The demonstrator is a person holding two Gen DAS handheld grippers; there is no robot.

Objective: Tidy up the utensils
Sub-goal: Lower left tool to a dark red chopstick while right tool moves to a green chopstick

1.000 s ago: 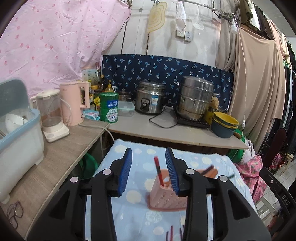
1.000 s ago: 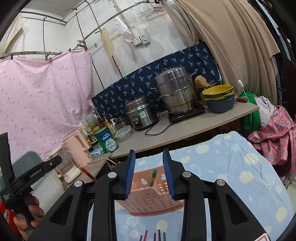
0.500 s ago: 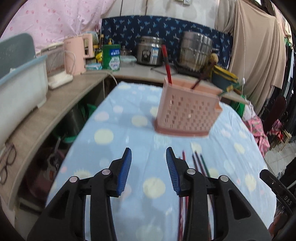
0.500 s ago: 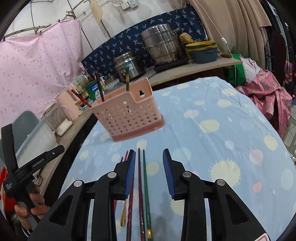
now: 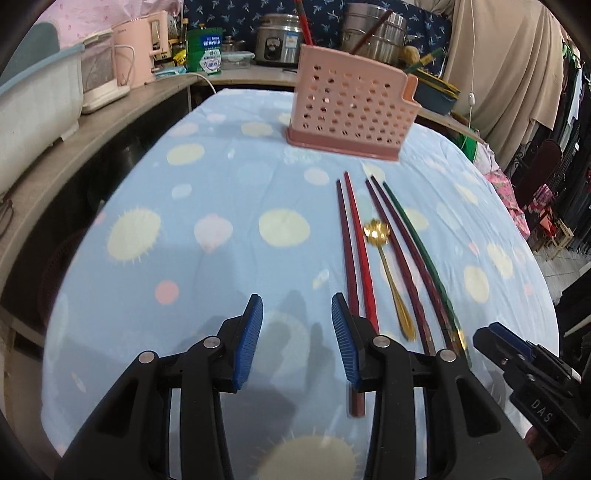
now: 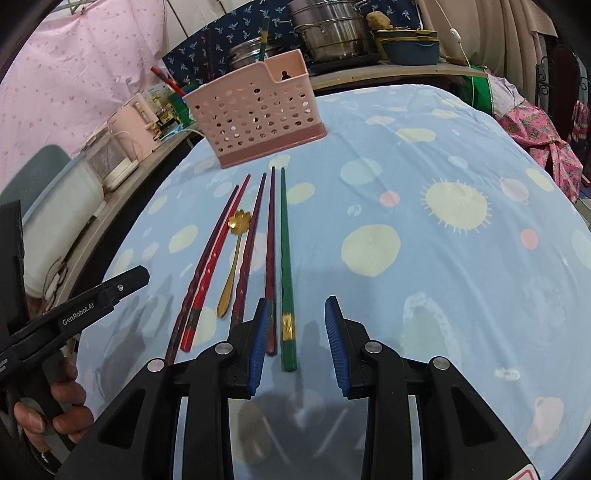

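Observation:
A pink perforated utensil holder [image 5: 351, 107] [image 6: 258, 118] stands at the far end of the blue dotted tablecloth [image 5: 221, 229], with a few chopsticks upright in it. In front of it lie two red chopsticks [image 5: 351, 251] [image 6: 210, 258], a gold spoon [image 5: 388, 280] [image 6: 232, 266], two maroon chopsticks [image 5: 399, 258] [image 6: 271, 240] and a green chopstick [image 5: 421, 254] [image 6: 284, 258]. My left gripper [image 5: 297, 332] hovers open just left of the red pair, its jaws empty. My right gripper [image 6: 297, 332] is open low over the near end of the green chopstick, not touching it.
A wooden counter [image 5: 92, 122] runs along the left and back with a pink kettle [image 5: 136, 55], a green tin [image 5: 205, 51], a rice cooker [image 5: 277, 40], a steel pot [image 6: 332, 26] and stacked bowls [image 6: 410, 44]. A hand [image 6: 55, 406] holds the left gripper.
Both grippers have come down and tipped toward the tablecloth. The holder has slid up in both views, and the loose chopsticks and spoon now lie right by the fingertips.

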